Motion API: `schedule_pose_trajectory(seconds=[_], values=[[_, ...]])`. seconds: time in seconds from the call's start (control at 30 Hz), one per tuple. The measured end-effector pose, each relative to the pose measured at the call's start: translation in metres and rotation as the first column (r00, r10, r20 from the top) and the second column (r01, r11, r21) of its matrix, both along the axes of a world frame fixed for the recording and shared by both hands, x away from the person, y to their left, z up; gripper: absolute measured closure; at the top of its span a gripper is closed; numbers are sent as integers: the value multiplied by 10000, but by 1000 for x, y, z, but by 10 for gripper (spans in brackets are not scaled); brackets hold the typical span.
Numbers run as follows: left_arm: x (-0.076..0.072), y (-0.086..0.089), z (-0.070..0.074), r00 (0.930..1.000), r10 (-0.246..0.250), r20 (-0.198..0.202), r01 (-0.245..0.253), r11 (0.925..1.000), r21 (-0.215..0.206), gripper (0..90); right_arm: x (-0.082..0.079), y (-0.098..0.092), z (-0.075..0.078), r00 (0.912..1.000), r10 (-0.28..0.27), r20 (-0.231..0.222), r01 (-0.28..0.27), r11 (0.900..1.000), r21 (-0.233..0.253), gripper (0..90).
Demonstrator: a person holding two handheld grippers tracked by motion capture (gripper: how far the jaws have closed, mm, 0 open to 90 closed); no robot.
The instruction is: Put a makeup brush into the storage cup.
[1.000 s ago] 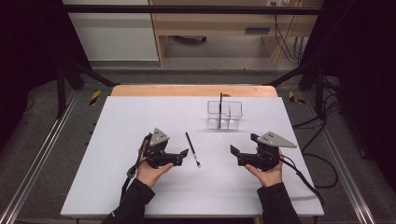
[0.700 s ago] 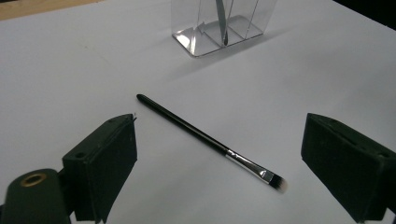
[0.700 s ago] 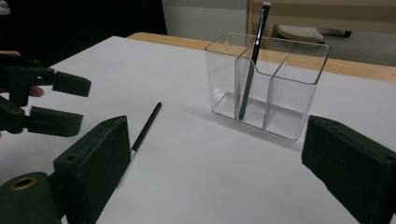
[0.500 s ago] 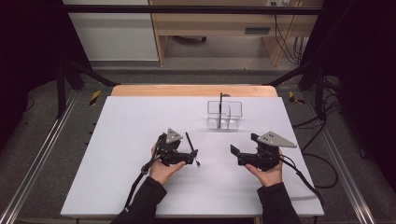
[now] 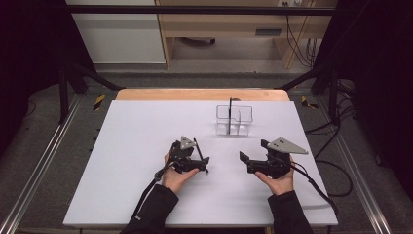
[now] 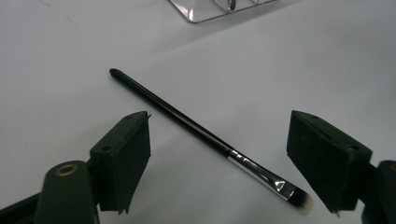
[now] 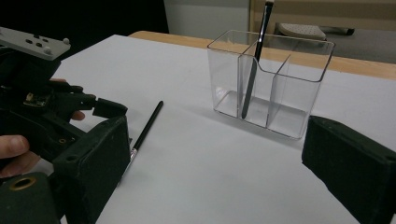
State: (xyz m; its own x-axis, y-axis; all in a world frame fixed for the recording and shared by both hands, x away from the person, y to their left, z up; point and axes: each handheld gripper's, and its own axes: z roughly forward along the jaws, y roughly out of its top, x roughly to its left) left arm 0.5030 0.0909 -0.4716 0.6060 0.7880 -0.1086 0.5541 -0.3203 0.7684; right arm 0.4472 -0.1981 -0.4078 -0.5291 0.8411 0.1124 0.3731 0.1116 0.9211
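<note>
So, closest to me are my two hands, each holding a gripper low over the white surface (image 5: 122,161). My left gripper (image 6: 219,158) has its jaws spread wide apart with nothing clamped between them. They sit on either side of a thin makeup brush (image 6: 205,137) that lies flat on the surface, and neither jaw is touching it as far as I can see. From the left gripper view the brush runs diagonally: the pale bristle tip and shiny silver ferrule are down near the right-hand jaw, and the black handle points away up and to the left.

My right gripper (image 5: 246,161) is off to the right, well apart from the brush, hovering just above the surface with its jaws also wide open and empty. In the right gripper view I can see my left hand (image 7: 18,154) and its gripper at the left edge, with the brush lying just beyond them.

Further back, past both grippers, there's a clear plastic organizer (image 5: 234,120) with divided compartments. A second dark brush (image 7: 256,56) stands in it, leaning against one of the dividers. Behind that, the wooden table edge (image 5: 195,94) peeks out from under the white surface.
</note>
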Motion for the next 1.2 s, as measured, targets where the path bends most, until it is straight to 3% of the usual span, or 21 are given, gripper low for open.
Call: schedule_pose_trajectory(seconds=[0.53,0.83,1.0,1.2], values=[[0,-9,-9,9997,-35,-262,47,9989,457,390,1,1,-1,10000,5,-66,-6,10000,-61,78],[0,-9,-6,9992,75,-404,-42,9967,810,551,1,0,0,10000,-13,-61,13,10000,51,75],[0,-11,-4,9994,10,-355,39,9905,1377,623,2,0,-1,9999,31,-132,-29,9999,111,74],[-1,-9,-3,9990,-265,-354,318,9867,1594,683,2,0,-1,9999,59,-122,-57,9999,136,75]])
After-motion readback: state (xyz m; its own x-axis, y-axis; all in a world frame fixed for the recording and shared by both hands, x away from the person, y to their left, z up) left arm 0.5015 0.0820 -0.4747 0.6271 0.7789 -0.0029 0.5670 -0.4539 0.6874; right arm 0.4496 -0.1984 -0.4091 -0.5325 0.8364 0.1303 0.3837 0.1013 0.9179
